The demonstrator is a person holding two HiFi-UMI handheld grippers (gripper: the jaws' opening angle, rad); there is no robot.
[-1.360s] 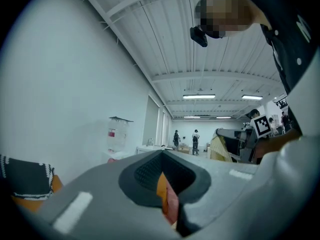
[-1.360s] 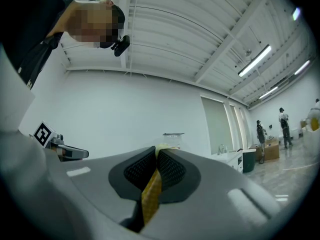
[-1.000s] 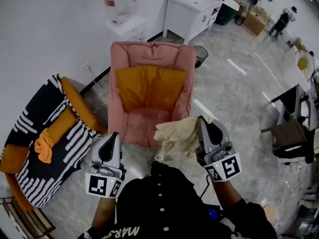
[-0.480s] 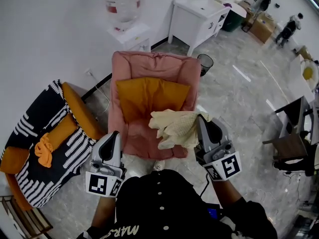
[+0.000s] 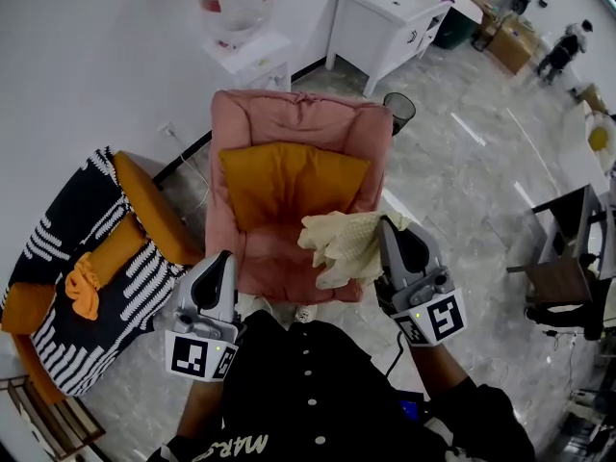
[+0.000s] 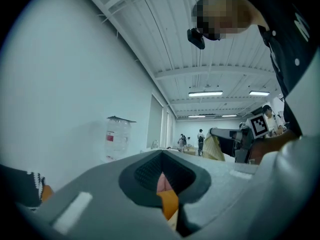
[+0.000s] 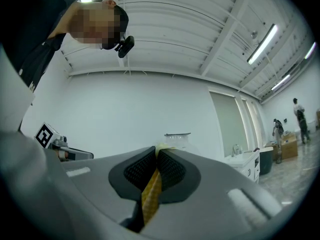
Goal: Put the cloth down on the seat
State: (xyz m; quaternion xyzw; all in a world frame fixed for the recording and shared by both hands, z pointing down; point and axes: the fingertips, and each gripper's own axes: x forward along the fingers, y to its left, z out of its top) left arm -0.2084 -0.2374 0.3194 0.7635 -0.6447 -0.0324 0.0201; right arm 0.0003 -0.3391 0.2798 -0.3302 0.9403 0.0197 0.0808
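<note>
A pale yellow cloth [image 5: 348,243] hangs bunched from my right gripper [image 5: 389,227], which is shut on its edge. It hovers above the front right part of the pink armchair's seat [image 5: 274,258], beside the orange cushion [image 5: 289,181]. In the right gripper view a strip of the cloth [image 7: 150,191] is pinched between the jaws of the right gripper [image 7: 156,156]. My left gripper [image 5: 219,266] is shut and empty, held at the seat's front left corner. In the left gripper view the left gripper [image 6: 162,171] points at the chair, and the cloth [image 6: 216,149] shows at the right.
A black-and-white patterned chair [image 5: 58,248] with an orange rag [image 5: 83,286] stands at the left. Behind the armchair are a water dispenser [image 5: 231,3], a white cabinet [image 5: 385,17] and a black bin [image 5: 399,112]. A dark desk and chair [image 5: 563,248] stand at the right.
The view has closed in on the armchair. The right gripper carried the cloth from in front of the chair to above the seat's front right part. The left gripper stayed shut.
</note>
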